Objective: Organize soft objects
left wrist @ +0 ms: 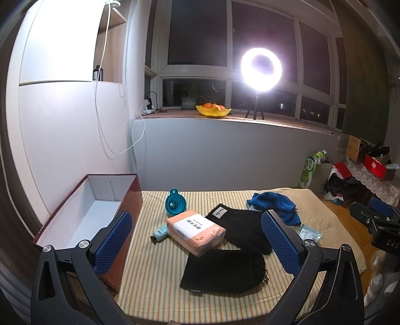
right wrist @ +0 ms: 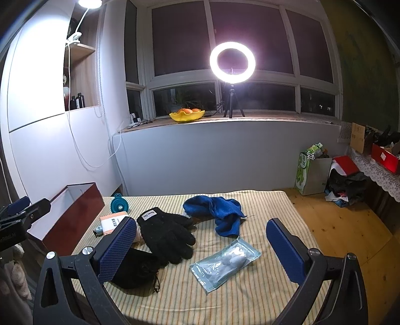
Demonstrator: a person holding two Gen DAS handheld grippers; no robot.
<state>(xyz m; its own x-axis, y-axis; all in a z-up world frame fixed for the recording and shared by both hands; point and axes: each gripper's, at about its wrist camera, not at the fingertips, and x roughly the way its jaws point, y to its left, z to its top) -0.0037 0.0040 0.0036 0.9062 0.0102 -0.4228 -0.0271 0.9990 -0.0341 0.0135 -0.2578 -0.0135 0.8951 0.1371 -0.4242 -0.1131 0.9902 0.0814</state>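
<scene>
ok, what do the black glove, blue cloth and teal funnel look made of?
Black glove: knit yarn, fuzzy matte surface, sewn white label at the cuff.
Blue cloth: looks like terry or microfibre, nubby pile, crumpled soft folds.
Teal funnel: probably silicone, smooth with stepped collapsible rings; could be plastic.

Night outside; window panes (right wrist: 225, 37) dark, white frames. Ring light (right wrist: 232, 62) on a small tripod stands on the wooden windowsill (right wrist: 275, 117), lit, main source. Yellow fruit bowl (right wrist: 187, 115) on the sill left of the tripod; potted plant (left wrist: 188, 101) further left. White wall (left wrist: 62, 125) at left with an open wooden shelf niche (right wrist: 80, 75); clip lamp (right wrist: 90, 3) at its top, white cable hanging down. Wood plank floor (right wrist: 350, 225) at right. Lace-edged side table (right wrist: 375, 175) at far right.
</scene>
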